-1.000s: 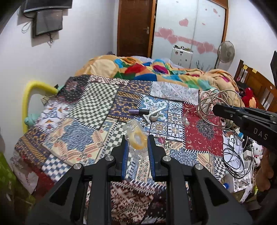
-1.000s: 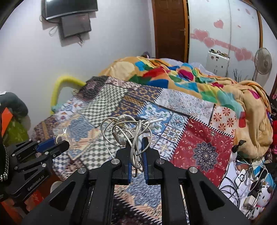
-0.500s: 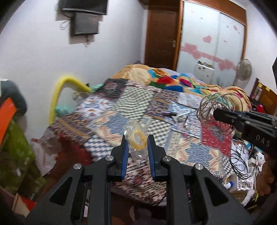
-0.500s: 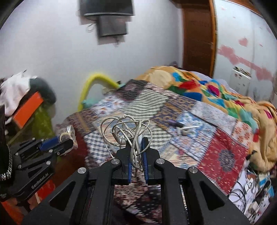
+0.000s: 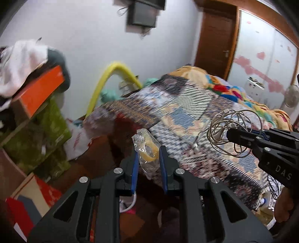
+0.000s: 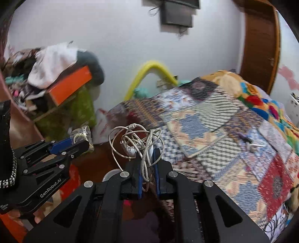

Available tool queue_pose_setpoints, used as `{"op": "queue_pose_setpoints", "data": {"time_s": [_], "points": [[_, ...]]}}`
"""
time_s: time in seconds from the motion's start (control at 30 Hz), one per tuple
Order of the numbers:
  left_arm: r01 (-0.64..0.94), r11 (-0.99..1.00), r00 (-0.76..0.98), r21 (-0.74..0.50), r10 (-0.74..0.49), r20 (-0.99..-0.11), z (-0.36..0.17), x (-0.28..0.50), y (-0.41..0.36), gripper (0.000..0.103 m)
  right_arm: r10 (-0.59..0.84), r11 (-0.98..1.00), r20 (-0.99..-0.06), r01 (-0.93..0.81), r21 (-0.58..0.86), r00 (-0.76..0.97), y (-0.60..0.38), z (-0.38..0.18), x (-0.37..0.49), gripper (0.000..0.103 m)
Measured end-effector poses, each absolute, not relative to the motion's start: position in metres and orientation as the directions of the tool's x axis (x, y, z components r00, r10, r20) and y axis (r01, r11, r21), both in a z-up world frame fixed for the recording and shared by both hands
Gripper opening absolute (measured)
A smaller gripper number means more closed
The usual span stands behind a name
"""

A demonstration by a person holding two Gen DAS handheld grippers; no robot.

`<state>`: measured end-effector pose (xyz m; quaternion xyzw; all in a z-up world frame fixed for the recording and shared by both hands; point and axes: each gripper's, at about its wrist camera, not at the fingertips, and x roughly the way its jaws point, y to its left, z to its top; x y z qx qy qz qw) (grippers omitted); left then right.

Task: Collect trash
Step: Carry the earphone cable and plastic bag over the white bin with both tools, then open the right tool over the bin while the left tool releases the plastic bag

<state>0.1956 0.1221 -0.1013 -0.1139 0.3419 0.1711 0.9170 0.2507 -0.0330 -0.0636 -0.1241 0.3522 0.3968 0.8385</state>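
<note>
Carrying both finds off the bed, the left gripper is clamped on a bag and the right gripper on a cable. Next comes a bin (none in view) near the left clutter, then letting go.

Pale wall ahead, a dark screen mounted high on it. Bed fills the right, patchwork quilt near, bright blanket far. Brown wooden door far right. Left, a cluttered shelf: orange box, white cloth, green box. A yellow foam tube arches between.
</note>
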Motion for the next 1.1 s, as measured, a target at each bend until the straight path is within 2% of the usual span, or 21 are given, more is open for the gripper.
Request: {"op": "queue_pose_setpoints", "data": {"time_s": [0.33, 0.73, 0.97, 1.03, 1.1], "points": [[-0.508, 0.856, 0.597, -0.099, 0.267, -0.756, -0.162, 0.161, 0.200, 0.020, 0.547, 0.565, -0.798, -0.815, 0.129, 0.253, 0.053, -0.122, 0.232, 0.010], [-0.581, 0.803, 0.452, -0.131, 0.185, -0.872, -0.252, 0.159, 0.256, 0.020, 0.388, 0.537, -0.921, -0.818, 0.206, 0.023, 0.142, -0.225, 0.240, 0.010], [-0.607, 0.780, 0.389, -0.148, 0.130, -0.912, -0.292, 0.160, 0.273, 0.020, 0.294, 0.539, -0.954, -0.816, 0.211, -0.053, 0.180, -0.269, 0.248, 0.012], [-0.612, 0.776, 0.375, -0.152, 0.116, -0.920, -0.301, 0.162, 0.277, 0.020, 0.274, 0.536, -0.958, -0.813, 0.226, -0.086, 0.189, -0.278, 0.250, 0.017], [-0.613, 0.773, 0.369, -0.161, 0.101, -0.924, -0.306, 0.165, 0.280, 0.020, 0.263, 0.534, -0.958, -0.810, 0.242, -0.112, 0.194, -0.284, 0.254, 0.035]]}}
